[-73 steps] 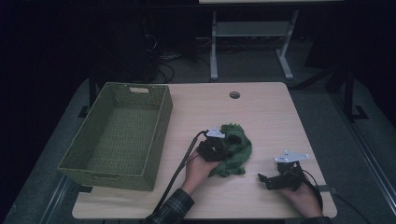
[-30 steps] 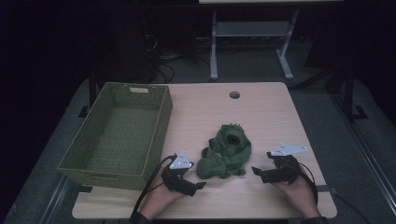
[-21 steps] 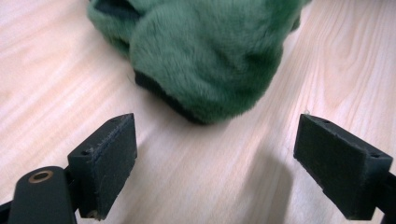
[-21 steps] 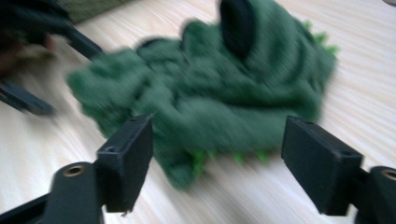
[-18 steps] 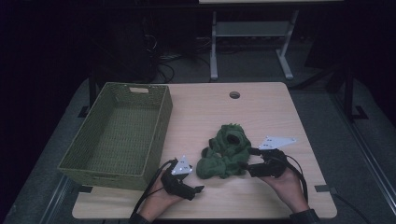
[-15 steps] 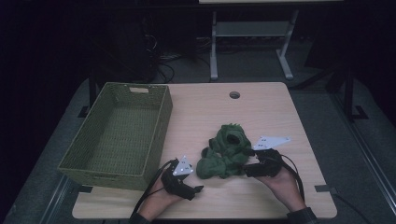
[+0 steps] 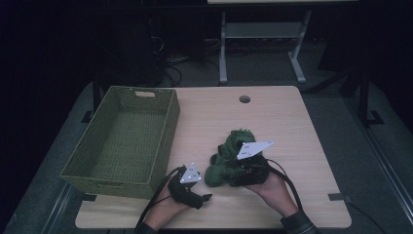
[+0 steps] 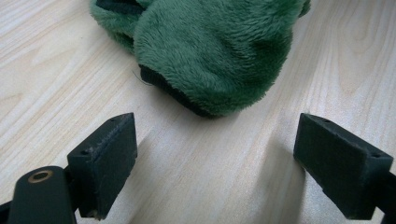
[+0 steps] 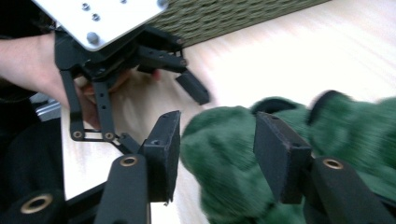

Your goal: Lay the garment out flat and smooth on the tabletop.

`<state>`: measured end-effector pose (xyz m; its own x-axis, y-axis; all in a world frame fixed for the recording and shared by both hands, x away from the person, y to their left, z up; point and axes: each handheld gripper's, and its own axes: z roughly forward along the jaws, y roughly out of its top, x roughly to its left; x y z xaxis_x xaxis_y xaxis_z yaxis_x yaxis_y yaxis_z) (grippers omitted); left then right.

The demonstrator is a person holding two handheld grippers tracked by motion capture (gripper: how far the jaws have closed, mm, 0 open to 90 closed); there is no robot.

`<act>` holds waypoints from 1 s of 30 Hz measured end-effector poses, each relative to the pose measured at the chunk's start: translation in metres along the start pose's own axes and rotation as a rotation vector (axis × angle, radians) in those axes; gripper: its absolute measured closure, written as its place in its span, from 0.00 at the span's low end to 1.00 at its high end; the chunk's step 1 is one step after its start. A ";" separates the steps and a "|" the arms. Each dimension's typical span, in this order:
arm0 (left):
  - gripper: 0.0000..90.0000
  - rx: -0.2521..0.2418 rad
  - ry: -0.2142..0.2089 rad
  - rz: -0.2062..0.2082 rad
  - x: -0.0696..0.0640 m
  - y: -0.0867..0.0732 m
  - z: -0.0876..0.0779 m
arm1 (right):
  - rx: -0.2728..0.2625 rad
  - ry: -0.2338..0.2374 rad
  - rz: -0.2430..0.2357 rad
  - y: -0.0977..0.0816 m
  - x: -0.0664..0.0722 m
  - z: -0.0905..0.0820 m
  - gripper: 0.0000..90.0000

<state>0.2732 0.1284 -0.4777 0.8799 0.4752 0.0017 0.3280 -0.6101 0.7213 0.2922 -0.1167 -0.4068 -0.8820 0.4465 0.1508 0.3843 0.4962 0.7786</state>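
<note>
A green fleece bundle (image 7: 234, 146) with dark trim lies on the wooden table (image 7: 282, 122), right of centre. My right gripper (image 7: 226, 173) reaches into its near side from the right. Its jaws have just been closing, and in the right gripper view the fleece (image 9: 219, 154) fills the gap between the pads, which touch it on both sides (image 9: 217, 140). My left gripper (image 7: 204, 193) rests near the front edge, left of the bundle. It stands wide open (image 8: 215, 140) over bare wood, with the fleece (image 8: 210, 51) a little beyond its pads.
A green woven basket (image 7: 117, 181) with nothing in it stands at the left of the table. A cable hole (image 7: 244, 99) sits at the back centre. Dark floor, cables and a white stand lie beyond the far edge.
My right gripper slid left from beside the bundle into it, and its jaws narrowed around the fleece. The left gripper, on the bundle in the earliest frame, drew back to the front edge and then stayed still.
</note>
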 end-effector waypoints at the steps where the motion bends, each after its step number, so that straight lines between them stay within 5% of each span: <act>1: 0.14 0.000 0.002 0.002 0.000 0.000 0.000 | 0.011 0.009 -0.009 0.001 0.001 0.004 0.59; 7: 0.14 0.000 0.000 -0.006 0.000 0.000 0.000 | 0.086 0.020 -0.035 -0.003 0.004 0.024 0.69; 12: 0.14 0.001 0.000 -0.007 0.000 0.000 0.000 | 0.108 -0.004 -0.040 -0.010 0.001 0.030 0.94; 20: 0.14 0.001 0.001 -0.007 0.000 0.000 0.000 | -0.008 -0.029 -0.029 -0.012 -0.005 0.002 0.97; 30: 0.14 0.001 0.002 -0.006 0.000 0.000 0.000 | -0.090 -0.142 0.048 -0.033 -0.024 -0.039 0.96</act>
<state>0.2731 0.1283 -0.4777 0.8773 0.4800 -0.0015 0.3339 -0.6080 0.7203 0.2903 -0.1730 -0.4123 -0.8136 0.5717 0.1064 0.3931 0.4058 0.8251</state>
